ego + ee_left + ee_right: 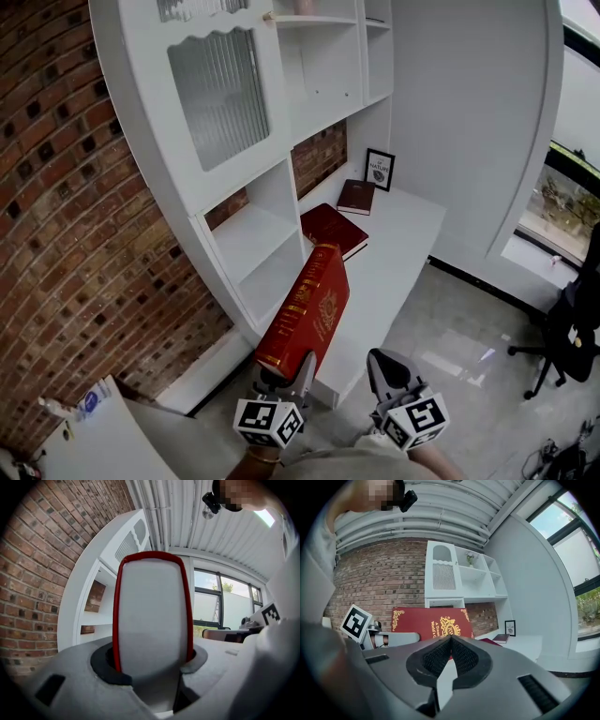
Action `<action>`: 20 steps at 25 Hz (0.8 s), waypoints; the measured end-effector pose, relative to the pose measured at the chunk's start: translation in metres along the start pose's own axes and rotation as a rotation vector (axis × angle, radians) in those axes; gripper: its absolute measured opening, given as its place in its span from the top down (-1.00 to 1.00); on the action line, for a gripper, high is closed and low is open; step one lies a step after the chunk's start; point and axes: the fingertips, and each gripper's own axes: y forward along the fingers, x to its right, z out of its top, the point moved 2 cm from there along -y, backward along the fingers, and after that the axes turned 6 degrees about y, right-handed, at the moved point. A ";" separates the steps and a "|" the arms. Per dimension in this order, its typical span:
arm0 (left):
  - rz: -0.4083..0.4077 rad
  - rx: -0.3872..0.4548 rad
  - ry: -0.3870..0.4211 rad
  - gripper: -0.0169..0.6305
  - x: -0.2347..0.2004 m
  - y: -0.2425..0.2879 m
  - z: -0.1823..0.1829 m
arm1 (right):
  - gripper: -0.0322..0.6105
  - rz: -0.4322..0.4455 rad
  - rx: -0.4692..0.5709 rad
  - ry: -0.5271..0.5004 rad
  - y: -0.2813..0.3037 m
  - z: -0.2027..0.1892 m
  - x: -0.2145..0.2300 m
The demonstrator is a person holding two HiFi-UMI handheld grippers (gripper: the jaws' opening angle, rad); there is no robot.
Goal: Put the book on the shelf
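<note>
A large red book (305, 314) with gold ornament stands tilted in front of the white shelf unit (281, 103), its lower end clamped in my left gripper (289, 367). The left gripper view shows the book's white page edge (152, 616), framed by the red covers, pressed between the jaws. My right gripper (389, 361) hovers to the right of the book with its jaws shut and nothing in them. In the right gripper view the closed tips (449, 639) point at the book's front cover (431, 623). An open lower compartment (251, 234) lies just beyond the book.
Two more red books (335, 228) (356, 196) lie on the white desk top (403, 234), with a small framed picture (379, 169) behind them. A brick wall (66, 216) stands at the left. A black office chair (572, 328) sits at the far right.
</note>
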 end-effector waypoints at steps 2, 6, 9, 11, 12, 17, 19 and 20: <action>0.023 0.004 0.004 0.22 0.003 0.007 0.001 | 0.88 0.026 -0.006 -0.006 0.003 0.003 0.009; 0.077 0.004 0.004 0.22 0.009 0.022 0.003 | 0.88 0.068 -0.019 -0.008 0.009 0.012 0.029; 0.118 0.001 -0.008 0.22 0.016 0.031 0.005 | 0.88 0.082 -0.053 0.006 0.010 0.019 0.042; 0.140 0.001 -0.010 0.22 0.021 0.038 0.006 | 0.88 0.094 -0.072 0.006 0.010 0.022 0.051; 0.150 0.001 -0.009 0.22 0.023 0.041 0.006 | 0.88 0.102 -0.072 0.004 0.010 0.023 0.056; 0.195 0.000 -0.007 0.22 0.037 0.057 0.004 | 0.88 0.148 -0.049 -0.010 0.008 0.025 0.084; 0.208 0.001 -0.003 0.22 0.043 0.064 0.003 | 0.88 0.159 -0.051 -0.009 0.007 0.028 0.093; 0.215 0.001 -0.003 0.22 0.046 0.066 0.002 | 0.88 0.168 -0.046 -0.011 0.007 0.028 0.098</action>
